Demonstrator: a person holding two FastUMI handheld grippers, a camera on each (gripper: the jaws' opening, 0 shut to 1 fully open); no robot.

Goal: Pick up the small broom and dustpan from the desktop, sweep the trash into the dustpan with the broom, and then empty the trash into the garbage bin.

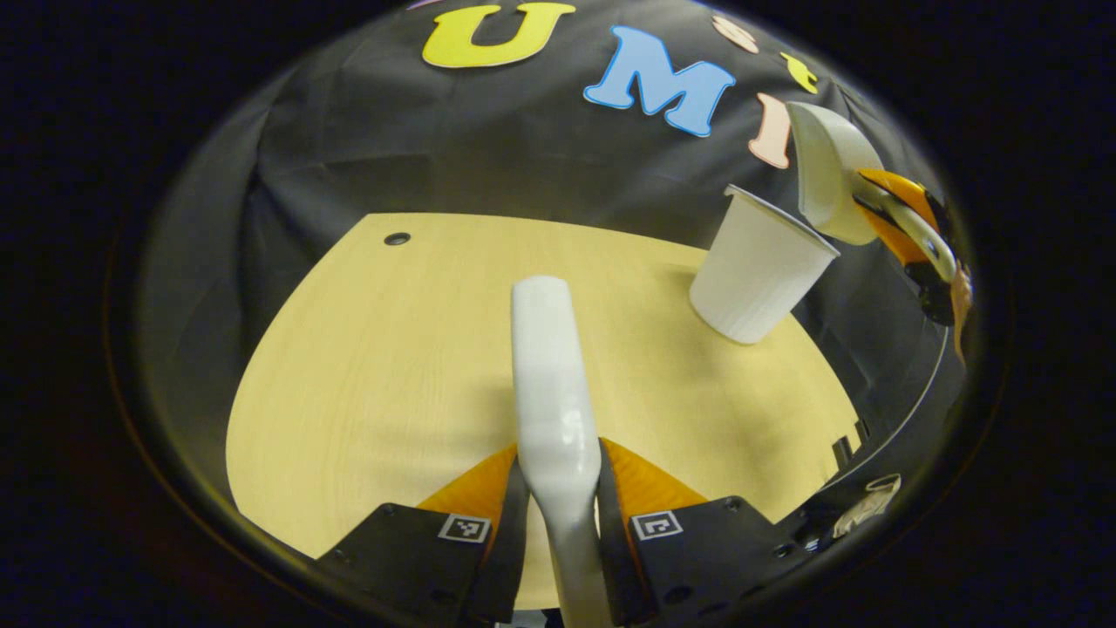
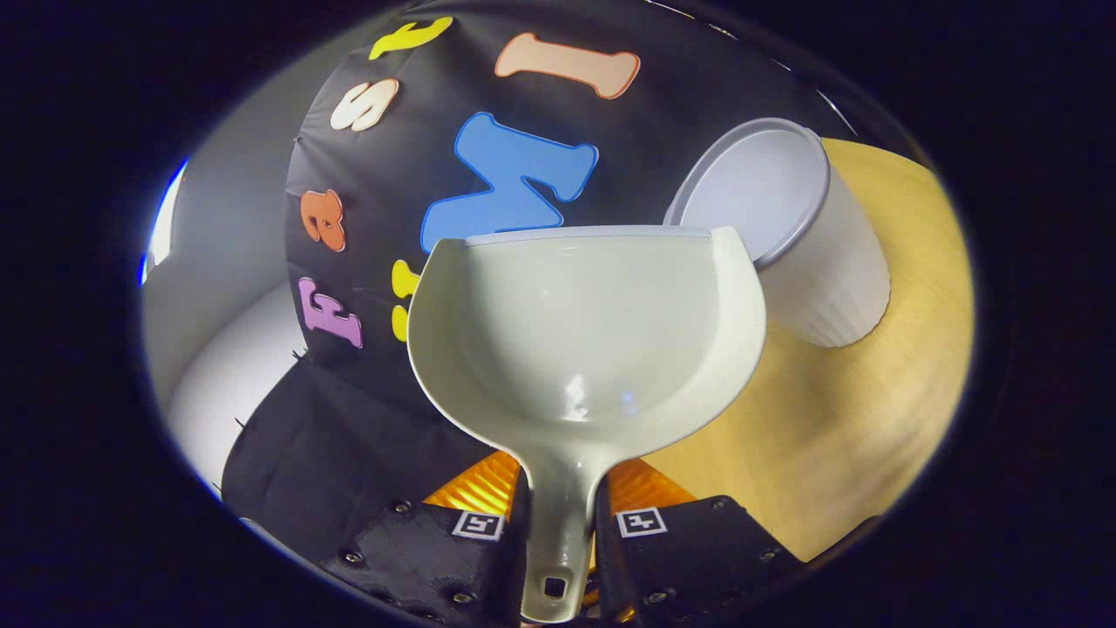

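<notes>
- Left tool (image 1: 562, 515): both fingers closed tight on the broom (image 1: 551, 375) handle, no gap either side. White handle runs straight fwd from the tool, rounded end up over the desk (image 1: 366, 366). Bristles can't be seen.
- Right tool (image 2: 562, 541): fingers pinched on the dustpan (image 2: 584, 331) handle, near the end w/ the hang hole. Pan bowl faces the camera just ahead of the tool, flat lip at top. Inside looks bare, just shine.
- In left gripper view the dustpan (image 1: 824, 174) w/ right tool (image 1: 907, 231) sits far fwd-right, raised, pan tipped w/ its lower edge right at the bin (image 1: 754, 275) rim; touching or just above, can't tell.
- Bin: white ribbed cup shape, stands near the desk's far-right edge. In right gripper view the bin (image 2: 811, 244) is fwd-right of the tool, mouth partly hidden behind the pan's upper right corner.
- Edges: the desk's curved far edge runs ahead of the left tool, black cloth wall (image 1: 488, 148) right behind it. Small dark hole (image 1: 397, 238) in the desk, far fwd-left. Right edge of the desk drops off just past the bin, dark cloth below.
- Room: wide bare wood to the left and ahead of the left tool; broom well apart from the bin and pan. Right side is tight: pan, bin, desk edge and wall all close together.
- Right gripper view: desk (image 2: 872, 419) bare to the tool's right, below the bin; cloth to the left.
</notes>
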